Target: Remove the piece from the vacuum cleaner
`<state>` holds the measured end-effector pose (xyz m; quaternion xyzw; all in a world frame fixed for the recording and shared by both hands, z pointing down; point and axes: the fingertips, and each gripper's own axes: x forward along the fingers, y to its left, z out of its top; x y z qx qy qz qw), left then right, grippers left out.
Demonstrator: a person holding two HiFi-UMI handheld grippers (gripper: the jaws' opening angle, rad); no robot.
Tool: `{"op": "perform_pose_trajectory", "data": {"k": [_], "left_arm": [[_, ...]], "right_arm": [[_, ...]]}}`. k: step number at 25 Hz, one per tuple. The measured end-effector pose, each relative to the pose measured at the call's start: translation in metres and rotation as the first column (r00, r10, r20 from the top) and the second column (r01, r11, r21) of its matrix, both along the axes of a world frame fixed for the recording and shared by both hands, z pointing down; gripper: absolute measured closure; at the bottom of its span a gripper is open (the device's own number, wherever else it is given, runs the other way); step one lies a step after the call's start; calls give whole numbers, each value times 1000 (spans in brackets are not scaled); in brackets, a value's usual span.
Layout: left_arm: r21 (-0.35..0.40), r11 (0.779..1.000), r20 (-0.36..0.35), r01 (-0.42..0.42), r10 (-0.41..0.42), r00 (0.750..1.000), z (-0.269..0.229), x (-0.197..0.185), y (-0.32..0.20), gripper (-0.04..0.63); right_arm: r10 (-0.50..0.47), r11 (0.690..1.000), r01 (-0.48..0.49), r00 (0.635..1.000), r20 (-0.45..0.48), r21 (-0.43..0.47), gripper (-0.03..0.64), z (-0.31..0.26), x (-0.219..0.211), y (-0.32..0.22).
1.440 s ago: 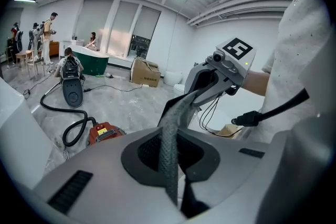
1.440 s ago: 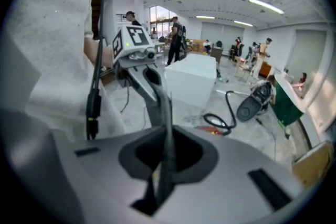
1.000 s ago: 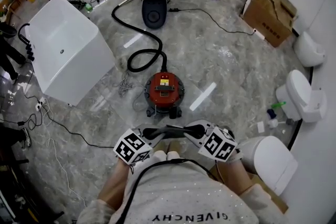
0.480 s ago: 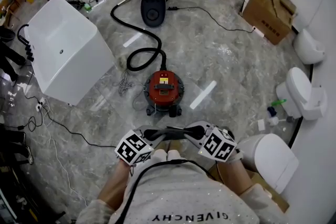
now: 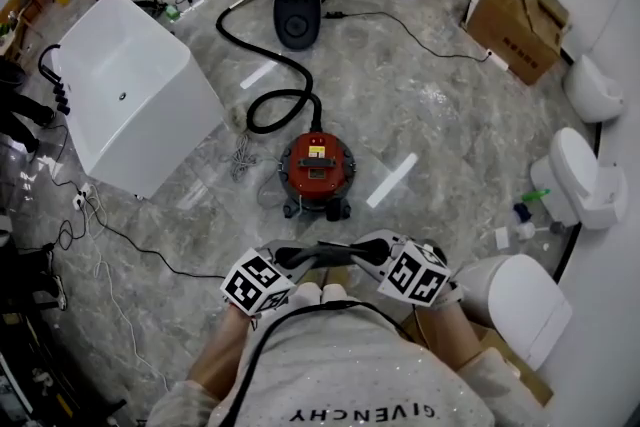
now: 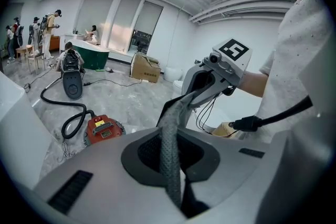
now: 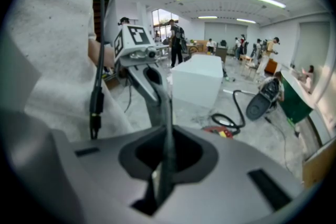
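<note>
The left gripper [image 6: 181, 105] and the right gripper [image 7: 165, 107] are held closed and empty, pointed toward each other, above a shirt [image 5: 340, 365] printed GIVENCHY. The red vacuum cleaner [image 5: 317, 172] is seen mid-floor [image 5: 430, 105], well apart from them. Its yellow label cannot be read.

Tiny delta only. The head view has drifted, so everything on the floor sits a touch further right in frame than a second ago. Ahead of the jaws that applies to the red vacuum cleaner [image 5: 318, 173], its black hose [image 5: 262, 75] and the black machine [image 5: 298, 10] further out. It also applies to the white tub [image 5: 130, 105] left of the jaws and the cardboard box [image 5: 520, 20] off to their right. A dark shape [image 5: 25, 115] far left of the jaws changed outline; can't tell what it is.
</note>
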<state>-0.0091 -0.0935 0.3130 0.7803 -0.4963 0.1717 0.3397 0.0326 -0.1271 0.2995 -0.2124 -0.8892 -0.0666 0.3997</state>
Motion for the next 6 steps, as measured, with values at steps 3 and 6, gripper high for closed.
{"op": "perform_pose_trajectory", "data": {"k": [3,6], "left_arm": [[-3,1000,-2,4,-4,1000,2,1,2,561],[-4,1000,-3,6,-6,1000,2,1,3,561]], "right_arm": [[-7,1000,7,1000,-1,-4,575,-1,-1,3],[-10,1000,10,1000,-2,-6,575,-1,-1,4]]}}
